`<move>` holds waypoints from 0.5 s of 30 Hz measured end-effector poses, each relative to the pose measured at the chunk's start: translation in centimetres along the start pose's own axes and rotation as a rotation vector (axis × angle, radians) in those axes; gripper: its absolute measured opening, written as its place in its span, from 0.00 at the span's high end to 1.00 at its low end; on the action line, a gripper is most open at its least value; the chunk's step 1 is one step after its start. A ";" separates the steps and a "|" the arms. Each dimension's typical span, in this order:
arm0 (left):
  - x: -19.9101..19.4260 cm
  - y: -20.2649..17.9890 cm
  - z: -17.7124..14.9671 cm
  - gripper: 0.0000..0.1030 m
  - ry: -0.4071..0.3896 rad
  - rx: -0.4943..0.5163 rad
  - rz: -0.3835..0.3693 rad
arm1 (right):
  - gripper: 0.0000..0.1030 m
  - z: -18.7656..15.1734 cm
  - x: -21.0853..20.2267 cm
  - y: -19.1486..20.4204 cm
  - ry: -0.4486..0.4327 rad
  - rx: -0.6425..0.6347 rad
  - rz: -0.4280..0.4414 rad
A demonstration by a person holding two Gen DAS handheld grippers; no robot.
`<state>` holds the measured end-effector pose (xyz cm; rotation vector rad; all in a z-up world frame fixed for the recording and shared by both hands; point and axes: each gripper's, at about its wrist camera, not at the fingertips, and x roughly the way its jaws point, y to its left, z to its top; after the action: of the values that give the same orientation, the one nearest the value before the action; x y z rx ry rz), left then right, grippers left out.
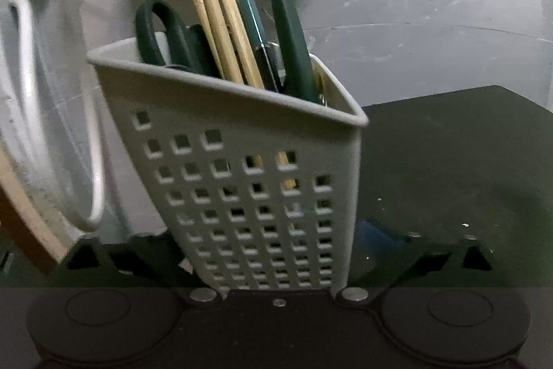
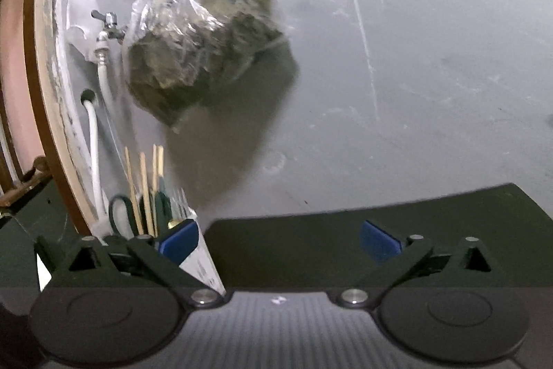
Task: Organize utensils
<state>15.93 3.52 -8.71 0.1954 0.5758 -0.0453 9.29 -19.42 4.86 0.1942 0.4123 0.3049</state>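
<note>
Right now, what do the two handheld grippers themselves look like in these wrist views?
Both are black. The right gripper has angular linkage arms with triangular cut-outs, silver pivot screws, two round disc housings on a ribbed grey body, and blue pads on its fingers. The left gripper shows the same black linkages, discs and silver screws; the utensil caddy hides its pads. No cables or sleeves show.

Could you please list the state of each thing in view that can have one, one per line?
Utensil holder: tilted, loaded, between the left tongs' open jaws.
Chopsticks: standing in the holder, leaning.
Scissors: in the holder, handles up.
Green-handled utensils: in the holder, handles up.
Plastic bag: hanging on the wall, full.
Left tongs: open.
Right tongs: open, empty.
</note>
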 end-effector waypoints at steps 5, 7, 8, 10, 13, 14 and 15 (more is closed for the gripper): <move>-2.0 -0.8 -1.0 0.01 0.024 -0.050 0.059 | 0.00 -1.1 -2.8 -1.5 0.043 0.011 -0.005; -3.6 -1.2 -1.6 0.01 0.021 -0.085 0.077 | 0.00 -1.4 -3.9 -1.8 0.052 0.002 0.004; -4.3 -1.4 -1.8 0.01 0.019 -0.099 0.083 | 0.00 -1.6 -4.5 -2.0 0.058 -0.004 0.009; -6.2 -2.0 -2.5 0.01 0.021 -0.129 0.103 | 0.00 -2.0 -5.5 -2.1 0.071 -0.012 0.018; -9.6 -2.7 -3.2 0.01 0.014 -0.180 0.130 | 0.00 -2.8 -6.9 -2.4 0.089 -0.016 0.033; -10.6 -2.9 -3.2 0.01 0.012 -0.195 0.139 | 0.00 -3.2 -7.4 -2.4 0.095 -0.014 0.038; -11.9 -3.2 -3.3 0.01 0.009 -0.212 0.145 | 0.00 -3.5 -7.8 -2.4 0.101 -0.014 0.042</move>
<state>3.89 0.91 -5.47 0.0310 0.5703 0.1565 1.66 -23.82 3.98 0.1746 0.5062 0.3595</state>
